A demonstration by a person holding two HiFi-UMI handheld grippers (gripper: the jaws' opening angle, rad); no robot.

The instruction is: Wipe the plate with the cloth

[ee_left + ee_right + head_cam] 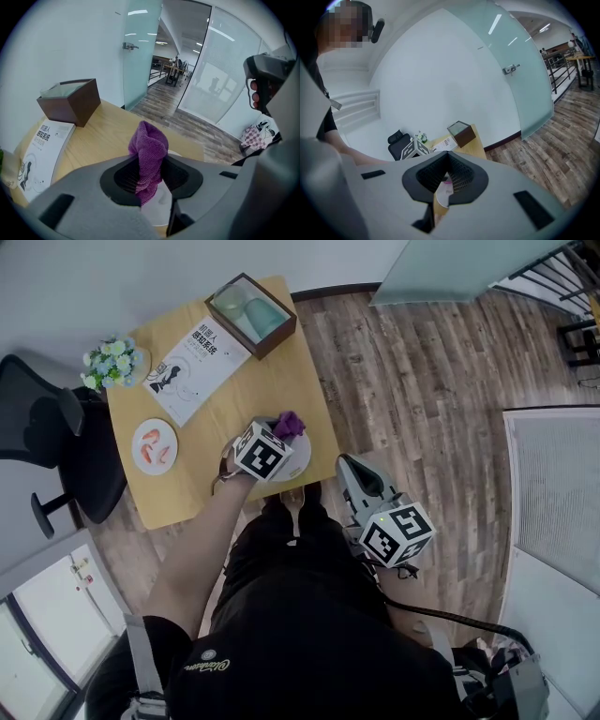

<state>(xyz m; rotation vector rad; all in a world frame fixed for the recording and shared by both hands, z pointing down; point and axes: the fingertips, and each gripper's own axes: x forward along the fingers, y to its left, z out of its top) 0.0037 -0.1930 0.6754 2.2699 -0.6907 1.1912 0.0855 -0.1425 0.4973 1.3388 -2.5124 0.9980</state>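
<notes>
From my remote seat, the biggest thing in the head view was the square pale-wood table. A white printed booklet lay near its centre and a dark brown open-topped wooden box stood at its 1 o'clock corner, both well apart from the work. The round white plate sat at the table's 5 o'clock edge, nearest the person, which I judged made it easy to reach from above. The left gripper was over that plate, its jaws pinched onto the bunched purple terry cloth, parted only by the cloth's thickness. A wad stuck out past the tips, presumably to serve as the wiping face. I could not tell whether the cloth touched the plate. The right gripper hung off the table at the plate's 4 o'clock, over the wood-plank floor. Its jaws were closed on nothing, parked clear, I supposed, because wiping needed only one tool.
</notes>
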